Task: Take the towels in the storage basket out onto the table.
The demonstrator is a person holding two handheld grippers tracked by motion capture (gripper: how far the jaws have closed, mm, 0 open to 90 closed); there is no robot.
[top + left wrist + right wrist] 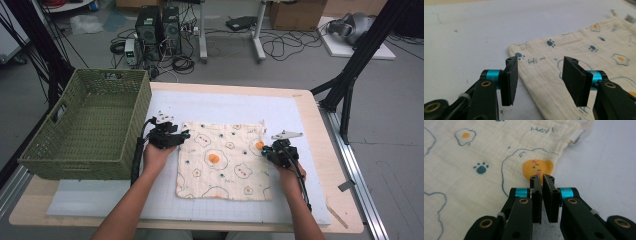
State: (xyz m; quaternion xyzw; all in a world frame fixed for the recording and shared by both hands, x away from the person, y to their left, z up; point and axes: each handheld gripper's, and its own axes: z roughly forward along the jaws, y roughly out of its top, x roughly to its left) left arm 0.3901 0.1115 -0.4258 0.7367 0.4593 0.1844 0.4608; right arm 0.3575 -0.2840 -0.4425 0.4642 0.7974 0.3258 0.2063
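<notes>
A cream cloth printed with fried eggs, paw prints and bears lies flat on the white mat. My left gripper is at the cloth's upper left corner. In the left gripper view its jaws stand open over the cloth's left edge, and nothing is pinched between the pads. My right gripper is at the cloth's right edge. In the right gripper view its jaws are shut just above the cloth, near an orange print, with no fold visibly caught between them.
A green woven basket stands on the table's left side, close to my left hand. The white mat covers most of the wooden table. Cables, computer towers and stands are on the floor beyond.
</notes>
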